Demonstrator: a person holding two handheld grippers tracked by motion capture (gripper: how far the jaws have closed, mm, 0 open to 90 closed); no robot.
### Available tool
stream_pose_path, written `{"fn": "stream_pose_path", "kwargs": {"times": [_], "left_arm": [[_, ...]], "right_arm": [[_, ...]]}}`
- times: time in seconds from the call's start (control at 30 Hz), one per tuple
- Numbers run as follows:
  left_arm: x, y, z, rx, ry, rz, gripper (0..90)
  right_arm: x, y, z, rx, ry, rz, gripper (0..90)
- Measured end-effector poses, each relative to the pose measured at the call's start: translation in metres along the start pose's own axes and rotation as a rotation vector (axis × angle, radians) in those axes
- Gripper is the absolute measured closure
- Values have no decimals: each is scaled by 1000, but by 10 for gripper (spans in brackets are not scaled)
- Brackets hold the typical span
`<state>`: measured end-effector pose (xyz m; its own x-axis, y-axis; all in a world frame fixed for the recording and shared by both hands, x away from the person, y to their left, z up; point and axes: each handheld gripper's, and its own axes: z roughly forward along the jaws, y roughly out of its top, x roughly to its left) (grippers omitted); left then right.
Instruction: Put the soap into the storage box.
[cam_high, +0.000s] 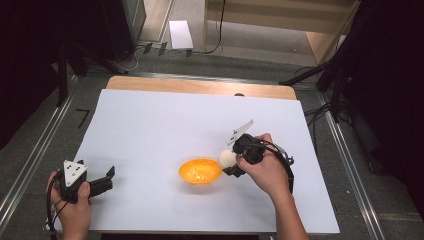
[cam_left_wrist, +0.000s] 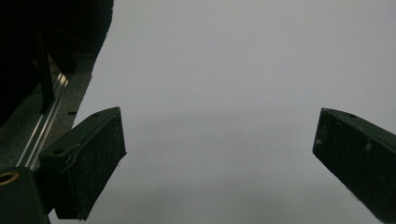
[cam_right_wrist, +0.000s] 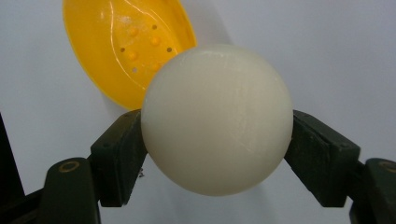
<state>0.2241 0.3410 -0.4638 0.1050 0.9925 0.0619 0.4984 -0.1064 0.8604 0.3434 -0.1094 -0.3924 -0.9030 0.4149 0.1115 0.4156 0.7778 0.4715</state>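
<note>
Right hand-held gripper (cam_high: 231, 165) is clamped on a white ball (cam_high: 226, 159), and the right gripper view shows it plainly: the ball (cam_right_wrist: 217, 119) sits between the two black jaws, each pad pressed against one flank of it, with the ball bulging forward past the jaw tips. Just beyond the ball, in the direction the jaws point, lies a yellow-orange bowl (cam_high: 200, 171) on the white sheet; in the right gripper view the bowl (cam_right_wrist: 126, 46) shows its open inside with small bumps and holes in the bottom, and its near rim is hidden behind the ball. Seen from the high view, the ball is just at the bowl's rim, on the side nearest this hand-held gripper; whether it touches the rim I cannot tell. The person's right hand (cam_high: 267, 172) wraps the body of the hand-held gripper behind the ball, with the cable looping over the wrist.

Well away on the far side of the bowl, the left hand-held gripper (cam_high: 107, 179) rests low at the near corner of the bench (cam_high: 200, 86), held in the left hand (cam_high: 75, 202). Its jaws stand wide apart with nothing between them, and the left gripper view looks along them (cam_left_wrist: 219, 149) over the bare white sheet (cam_left_wrist: 233, 70).
</note>
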Motion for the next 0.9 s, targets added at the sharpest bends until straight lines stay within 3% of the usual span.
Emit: {"fn": "stream_pose_path", "kwargs": {"times": [0.63,0.9], "left_arm": [[-1,0,1,2,7,13,34],[-2,0,1,3,11,15,36]], "right_arm": [[13,12,2,-19,5,-33,250],[22,23,10,-8,12,-68,250]]}}
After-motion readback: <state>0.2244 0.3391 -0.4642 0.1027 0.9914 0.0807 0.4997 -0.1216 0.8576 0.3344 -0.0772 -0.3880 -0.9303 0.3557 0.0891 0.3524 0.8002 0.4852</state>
